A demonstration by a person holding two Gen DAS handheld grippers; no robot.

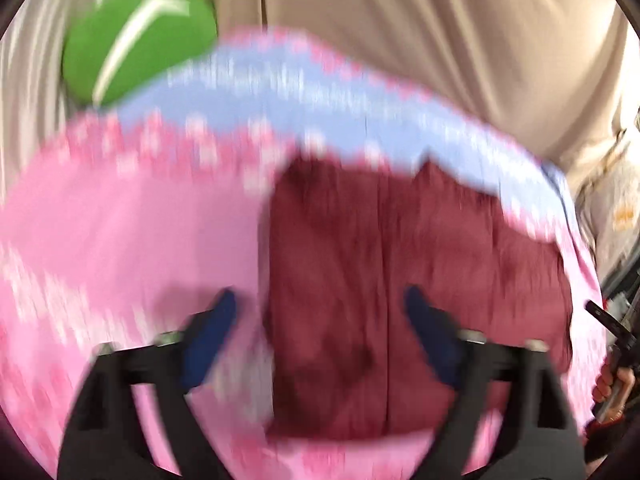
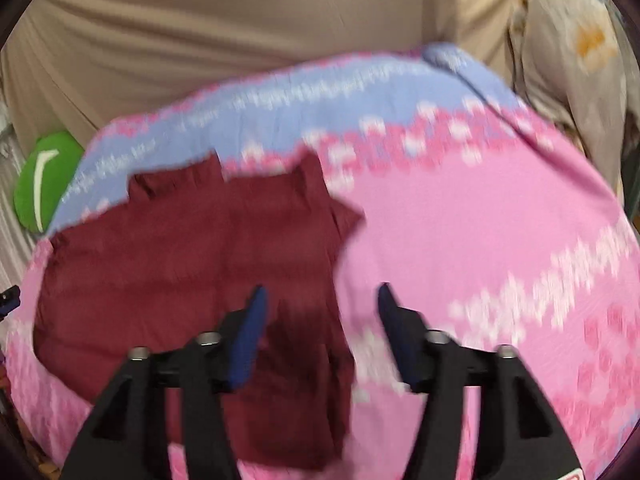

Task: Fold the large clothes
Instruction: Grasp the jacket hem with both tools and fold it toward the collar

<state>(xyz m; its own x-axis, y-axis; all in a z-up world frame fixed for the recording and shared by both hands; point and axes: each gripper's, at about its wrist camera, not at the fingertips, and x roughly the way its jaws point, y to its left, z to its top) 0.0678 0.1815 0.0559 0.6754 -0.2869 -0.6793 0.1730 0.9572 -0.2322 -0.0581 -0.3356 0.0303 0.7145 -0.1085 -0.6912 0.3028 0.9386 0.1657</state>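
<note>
Pink sheet (image 2: 480,240) under maroon garment (image 2: 180,260)

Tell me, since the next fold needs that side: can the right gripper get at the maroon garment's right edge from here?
Probably yes. The right gripper stands open over the garment, its right edge lies between the fingers, and nothing covers it on the pink sheet.

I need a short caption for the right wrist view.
Open hand-held gripper above a maroon garment on pink sheet.

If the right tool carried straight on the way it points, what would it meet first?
Probably the right edge of the dark red fabric garment, spread on the pink patterned bedsheet; the right tool is open and empty. Blur leaves depth uncertain.
</note>
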